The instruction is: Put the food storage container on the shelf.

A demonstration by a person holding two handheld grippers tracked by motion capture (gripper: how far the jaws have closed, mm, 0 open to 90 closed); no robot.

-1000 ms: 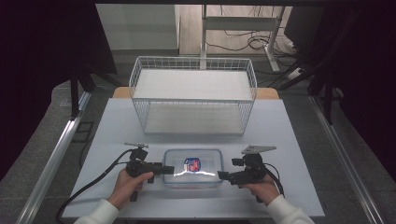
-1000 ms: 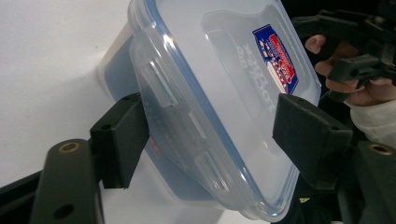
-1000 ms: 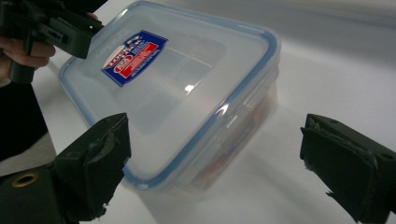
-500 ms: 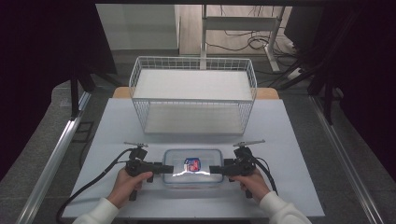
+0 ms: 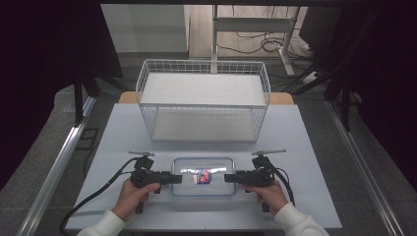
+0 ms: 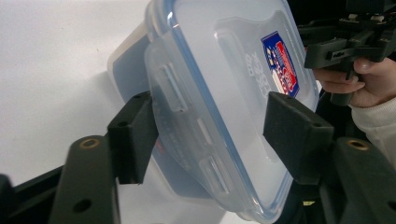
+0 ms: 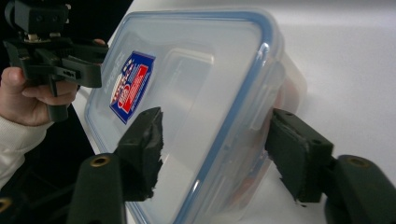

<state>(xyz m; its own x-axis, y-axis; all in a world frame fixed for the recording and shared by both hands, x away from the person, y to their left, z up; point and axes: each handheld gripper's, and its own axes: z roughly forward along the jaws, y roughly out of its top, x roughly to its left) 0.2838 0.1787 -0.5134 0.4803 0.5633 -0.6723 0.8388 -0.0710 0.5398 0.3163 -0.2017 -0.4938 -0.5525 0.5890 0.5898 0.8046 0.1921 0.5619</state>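
A: So, where does the box sit?

B: Seen from the high view, the clear plastic container [image 5: 203, 183] lies flat on the white table [image 5: 123, 128], near its 6 o'clock edge, lid on, blue seal around the rim, and a blue and red label [image 5: 202, 176] near the lid's middle.

A: And the tools?

B: The left tool [image 5: 173, 178] comes in from 9 o'clock, the right tool [image 5: 229, 177] from 3 o'clock, each at one short end of the container.

A: Are they pinching it?

B: Both have just been closing, with the container's end between the jaws. In the left gripper view the left tool [image 6: 210, 135] straddles the end with the lid's latch flap [image 6: 172, 87]; one pad sits against the base wall, the other stands off the lid with a gap. So it is spread around it, not gripping.

A: The right one?

B: In the right gripper view the right tool [image 7: 215, 149] has one pad over the lid and one beside the base's side. Both look very close, but I cannot tell whether they press.

A: Anything else on the table?

B: A white wire basket [image 5: 202, 101] stands at 12 o'clock from the container, well apart from it.
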